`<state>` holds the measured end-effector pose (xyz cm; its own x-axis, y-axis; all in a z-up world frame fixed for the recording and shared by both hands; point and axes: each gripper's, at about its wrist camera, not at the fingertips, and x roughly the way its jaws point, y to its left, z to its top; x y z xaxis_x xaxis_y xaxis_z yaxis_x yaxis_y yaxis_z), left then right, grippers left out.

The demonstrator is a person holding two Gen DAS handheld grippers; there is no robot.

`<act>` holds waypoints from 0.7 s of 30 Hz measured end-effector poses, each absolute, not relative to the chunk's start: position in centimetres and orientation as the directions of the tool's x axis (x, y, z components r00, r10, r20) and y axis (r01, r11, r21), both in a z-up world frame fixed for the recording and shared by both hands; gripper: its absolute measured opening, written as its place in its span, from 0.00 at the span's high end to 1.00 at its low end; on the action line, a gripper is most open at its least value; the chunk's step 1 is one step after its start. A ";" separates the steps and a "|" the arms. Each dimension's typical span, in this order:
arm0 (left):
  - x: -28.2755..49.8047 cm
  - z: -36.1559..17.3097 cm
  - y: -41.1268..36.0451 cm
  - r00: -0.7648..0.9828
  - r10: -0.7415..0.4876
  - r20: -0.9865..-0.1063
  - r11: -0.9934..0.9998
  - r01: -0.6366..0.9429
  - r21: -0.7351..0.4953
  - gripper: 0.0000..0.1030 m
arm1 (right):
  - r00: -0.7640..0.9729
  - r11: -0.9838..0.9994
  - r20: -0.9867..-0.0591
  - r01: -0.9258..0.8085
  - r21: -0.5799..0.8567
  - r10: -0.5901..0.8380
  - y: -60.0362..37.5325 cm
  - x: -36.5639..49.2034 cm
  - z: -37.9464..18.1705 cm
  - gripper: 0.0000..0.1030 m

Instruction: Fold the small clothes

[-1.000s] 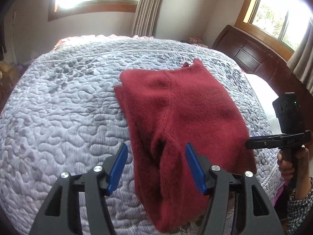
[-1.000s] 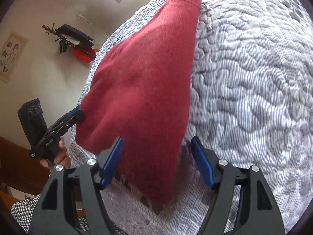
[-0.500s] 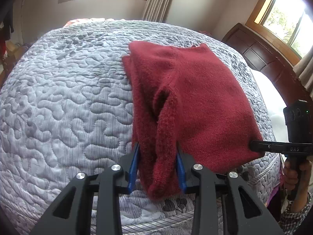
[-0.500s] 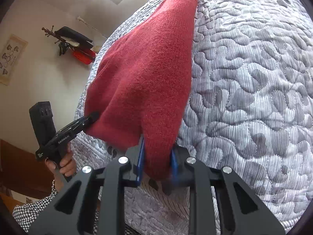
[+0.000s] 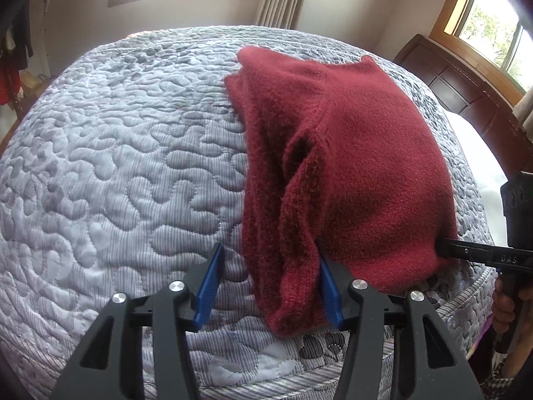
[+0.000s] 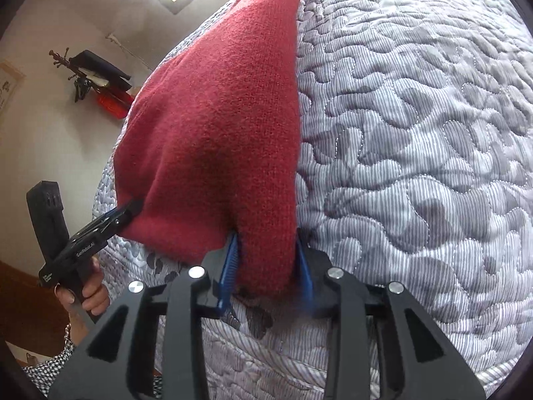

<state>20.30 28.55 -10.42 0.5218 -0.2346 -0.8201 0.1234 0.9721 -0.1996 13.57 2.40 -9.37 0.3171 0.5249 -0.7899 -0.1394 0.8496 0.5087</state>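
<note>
Change: left gripper (image 5: 269,286) jaws, pinched on the sweater (image 5: 349,166) half a second ago, now stand spread.
Sweater: on the bed quilt (image 5: 116,166), near edge, folded lengthwise.
Right gripper (image 6: 266,273): jaws pinching the near corner.
Progress: judged midway; cross fold remains.

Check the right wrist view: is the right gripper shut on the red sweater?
Yes, the right gripper has its blue pads pressed against both sides of the red sweater corner.
</note>
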 end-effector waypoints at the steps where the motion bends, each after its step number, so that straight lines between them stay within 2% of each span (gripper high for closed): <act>1: 20.0 -10.2 28.7 0.523 -0.230 -0.820 0.973 0.113 -0.201 0.36 | 0.330 0.862 -0.798 -0.138 0.487 0.504 2.6 13.2 -9.1 0.60; 3: 19.5 -9.9 29.0 0.519 -0.226 -0.824 0.974 0.093 -0.209 0.32 | 0.357 0.889 -0.816 -0.134 0.437 0.455 3.1 12.4 -8.5 0.53; 5: 18.8 -9.7 29.2 0.516 -0.215 -0.829 0.976 0.076 -0.206 0.30 | 0.371 0.910 -0.832 -0.126 0.395 0.413 3.5 11.4 -8.2 0.41; 11: 16.7 -9.1 29.4 0.531 -0.149 -0.834 0.987 0.034 -0.155 0.26 | 0.403 0.939 -0.849 -0.120 0.321 0.342 4.7 8.8 -7.8 0.23; 21: 13.8 -9.0 29.5 0.519 -0.067 -0.852 0.997 -0.007 -0.082 0.23 | 0.443 0.962 -0.854 -0.110 0.249 0.272 6.4 5.3 -7.4 0.12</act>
